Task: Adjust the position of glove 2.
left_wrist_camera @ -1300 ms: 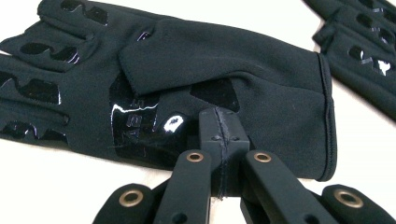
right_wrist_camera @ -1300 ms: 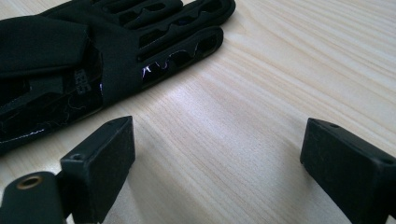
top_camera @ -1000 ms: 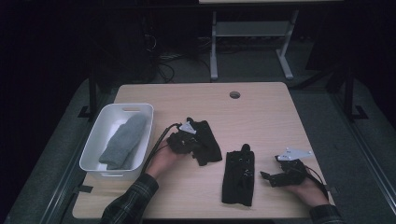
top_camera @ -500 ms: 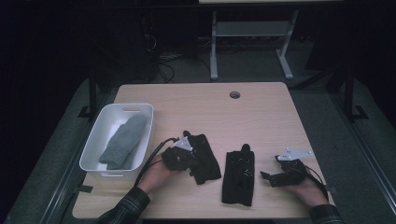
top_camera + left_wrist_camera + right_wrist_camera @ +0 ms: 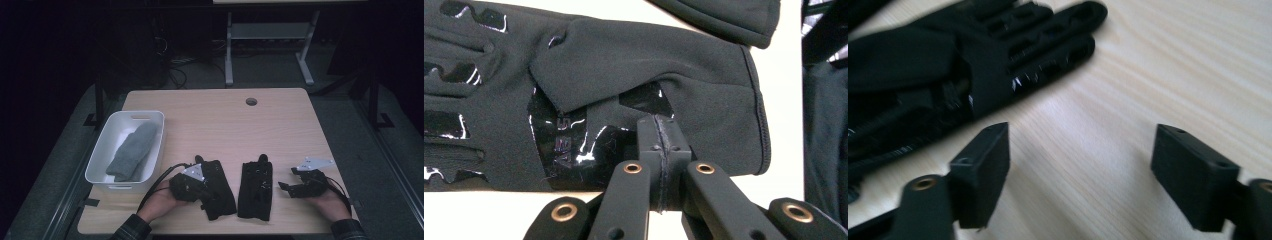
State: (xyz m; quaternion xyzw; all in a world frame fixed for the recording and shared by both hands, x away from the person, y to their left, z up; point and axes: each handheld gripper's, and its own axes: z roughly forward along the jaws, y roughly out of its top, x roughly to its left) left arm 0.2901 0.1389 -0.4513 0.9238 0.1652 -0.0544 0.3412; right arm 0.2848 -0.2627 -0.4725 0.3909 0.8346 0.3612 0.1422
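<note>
Two black gloves with glossy grip patches lie side by side near the table's front edge. My left gripper is shut on the left glove, pinching its palm near the cuff. The right glove lies flat, fingers pointing away from me. Just right of it, my right gripper is open over bare wood. Its jaws have just been closing, and nothing is between them.
A white bin at the table's left holds a grey mitten. The wooden table has a cable hole at the back. The floor and a desk frame beyond are dark.
My left gripper has pulled the left glove toward the front edge, so it now lies level with the right glove. The right hand has stayed where it was.
</note>
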